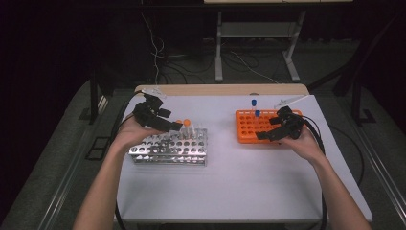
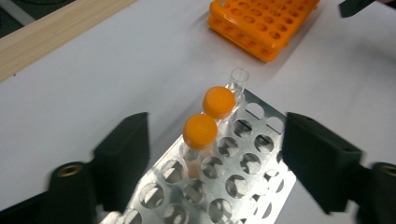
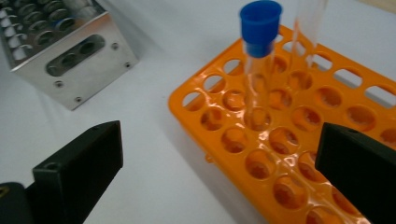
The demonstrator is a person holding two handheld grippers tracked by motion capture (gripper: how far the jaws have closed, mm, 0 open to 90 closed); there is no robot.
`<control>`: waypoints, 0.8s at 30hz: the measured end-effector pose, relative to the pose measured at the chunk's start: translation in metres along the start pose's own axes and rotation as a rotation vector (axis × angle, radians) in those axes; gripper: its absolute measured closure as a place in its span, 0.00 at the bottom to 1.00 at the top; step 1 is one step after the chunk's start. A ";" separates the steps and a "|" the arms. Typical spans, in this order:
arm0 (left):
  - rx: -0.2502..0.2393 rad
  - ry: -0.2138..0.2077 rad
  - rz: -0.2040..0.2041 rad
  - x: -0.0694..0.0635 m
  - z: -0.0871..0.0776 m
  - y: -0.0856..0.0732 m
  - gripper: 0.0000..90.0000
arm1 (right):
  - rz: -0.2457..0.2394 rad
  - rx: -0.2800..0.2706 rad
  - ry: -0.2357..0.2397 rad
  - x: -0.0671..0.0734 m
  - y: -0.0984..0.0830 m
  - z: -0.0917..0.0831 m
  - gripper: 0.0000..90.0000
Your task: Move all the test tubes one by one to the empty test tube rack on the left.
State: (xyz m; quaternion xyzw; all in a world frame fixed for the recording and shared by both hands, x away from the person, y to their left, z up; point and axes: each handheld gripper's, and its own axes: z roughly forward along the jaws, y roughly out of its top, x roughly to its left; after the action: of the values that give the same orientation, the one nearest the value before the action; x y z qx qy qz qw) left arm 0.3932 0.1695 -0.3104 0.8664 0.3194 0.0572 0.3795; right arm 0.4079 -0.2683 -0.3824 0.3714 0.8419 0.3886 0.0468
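my left claw (image 2: 205,158) jaws apart, nothing held; orange-capped tube (image 2: 200,133) upright in metal rack (image 2: 243,186) between them | right claw (image 3: 219,172) apart beside blue-capped tube (image 3: 259,60) in orange rack (image 3: 299,154) | tubes probably light, slick, breakable; grip under cap

White tabletop (image 1: 239,167) under left gripper (image 1: 178,126) and right gripper (image 1: 262,136); wooden edge strip (image 1: 220,89) beyond both; floor cables (image 1: 157,57) farther back.
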 end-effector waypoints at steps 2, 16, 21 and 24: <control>-0.001 0.011 0.000 -0.004 -0.003 -0.004 0.12 | 0.004 0.003 -0.009 -0.004 0.000 0.003 0.00; -0.007 -0.010 0.029 -0.039 -0.002 -0.028 0.00 | 0.022 -0.020 -0.039 -0.020 -0.002 0.016 0.11; -0.021 -0.029 0.028 -0.046 0.003 -0.033 0.00 | 0.008 -0.037 -0.026 -0.019 0.001 0.021 0.24; -0.019 -0.040 0.031 -0.048 0.006 -0.036 0.00 | 0.001 -0.031 -0.028 -0.018 0.003 0.025 0.29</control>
State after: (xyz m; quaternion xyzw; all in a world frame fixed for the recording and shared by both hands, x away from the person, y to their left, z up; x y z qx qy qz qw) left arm 0.3384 0.1553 -0.3331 0.8686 0.2980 0.0487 0.3929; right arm 0.4316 -0.2641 -0.4015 0.3763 0.8349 0.3965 0.0641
